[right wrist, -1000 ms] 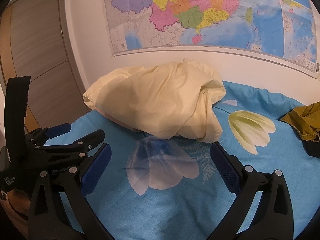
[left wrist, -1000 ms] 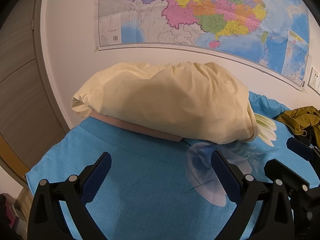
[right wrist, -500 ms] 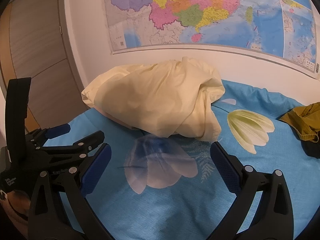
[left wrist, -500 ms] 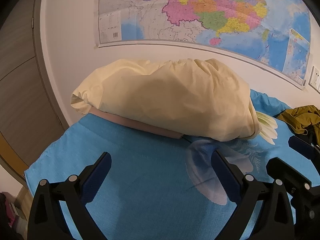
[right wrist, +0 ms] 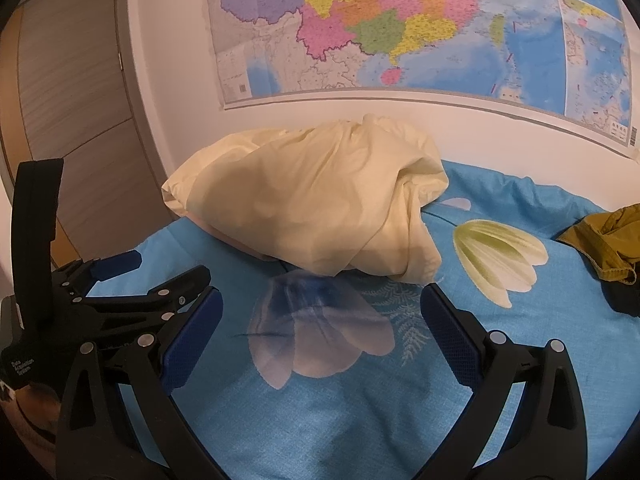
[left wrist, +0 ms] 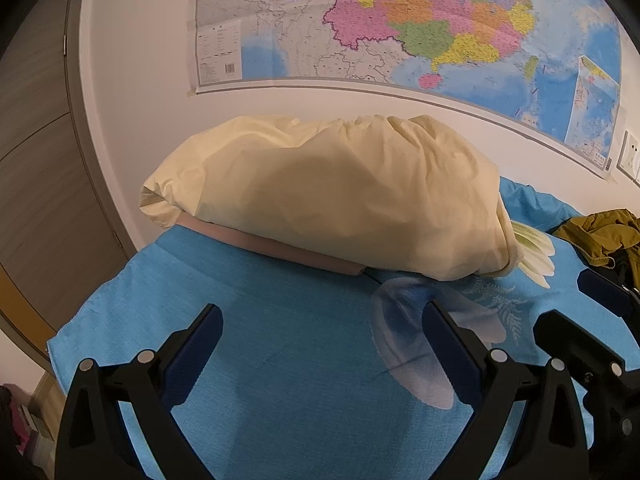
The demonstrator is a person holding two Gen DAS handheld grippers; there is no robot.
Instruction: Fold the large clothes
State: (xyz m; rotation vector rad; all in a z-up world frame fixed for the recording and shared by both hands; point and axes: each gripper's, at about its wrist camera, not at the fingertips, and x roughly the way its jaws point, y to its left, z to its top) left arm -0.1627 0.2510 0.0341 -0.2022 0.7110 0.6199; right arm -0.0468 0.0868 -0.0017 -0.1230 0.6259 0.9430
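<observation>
A: Two grippers logged. Left gripper (left wrist: 322, 340): jaws spread wide, nothing between them, held above the blue sheet (left wrist: 280, 360). Right gripper (right wrist: 320, 320): jaws likewise apart and empty, over the printed pale flower (right wrist: 320, 340).

B: Garments?

A: Item one, cream garment (right wrist: 312, 208): a loose, rumpled heap at the far side of the bed, close to the wall, lying on something pinkish-beige (left wrist: 288, 254) whose edge shows underneath. Ahead of both grippers, touching neither. Item two, olive garment (right wrist: 608, 248): crumpled at the far right edge of the bed, well apart from the cream one, a dark piece just beside it.

B: Surroundings?

A: One wall map (right wrist: 400, 32), coloured regions, above the bed. One wooden panelled door (right wrist: 72, 72), left. The left gripper shows at the left edge of the right wrist view.
</observation>
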